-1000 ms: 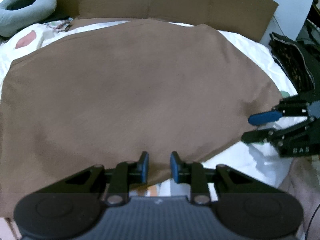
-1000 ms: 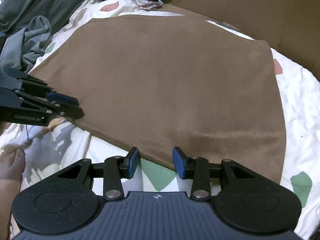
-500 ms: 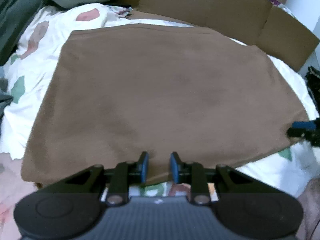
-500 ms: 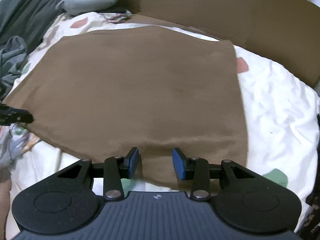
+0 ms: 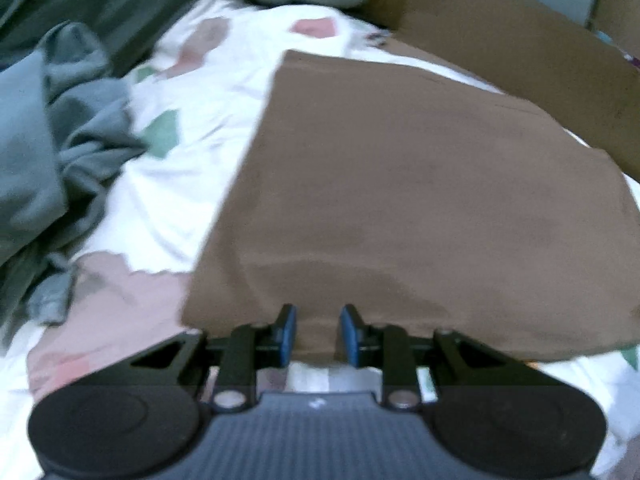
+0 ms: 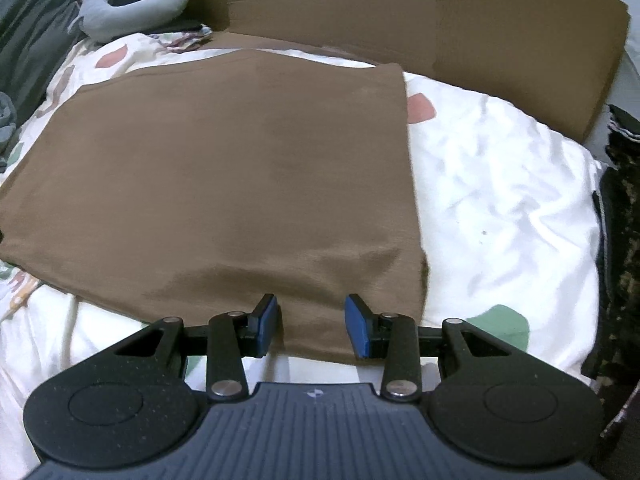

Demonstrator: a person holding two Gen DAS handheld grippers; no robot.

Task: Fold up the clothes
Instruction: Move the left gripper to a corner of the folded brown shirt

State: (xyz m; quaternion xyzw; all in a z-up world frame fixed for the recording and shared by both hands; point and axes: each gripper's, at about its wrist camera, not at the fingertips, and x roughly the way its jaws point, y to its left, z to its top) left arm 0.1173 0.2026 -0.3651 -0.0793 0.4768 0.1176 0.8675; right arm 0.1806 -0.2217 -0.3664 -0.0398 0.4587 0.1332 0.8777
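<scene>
A white patterned bedsheet point(image 6: 500, 184) covers the bed, brown cardboard point(image 6: 460, 20) standing behind it.

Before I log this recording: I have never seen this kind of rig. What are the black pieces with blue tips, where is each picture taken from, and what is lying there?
Each picture comes from a fisheye camera mounted on a hand-held gripper, looking forward along its two fingers. A person holds one in each hand; there is no robot arm. The black linkages with blue pads are the left gripper and the right gripper. Both are open and hold nothing, poised at the near edge of a flat brown cloth garment. It lies spread on a white bedsheet with coloured patches. Behind stands a brown cardboard sheet. A crumpled grey-green garment lies to the left, and a grey neck pillow sits at the back.
</scene>
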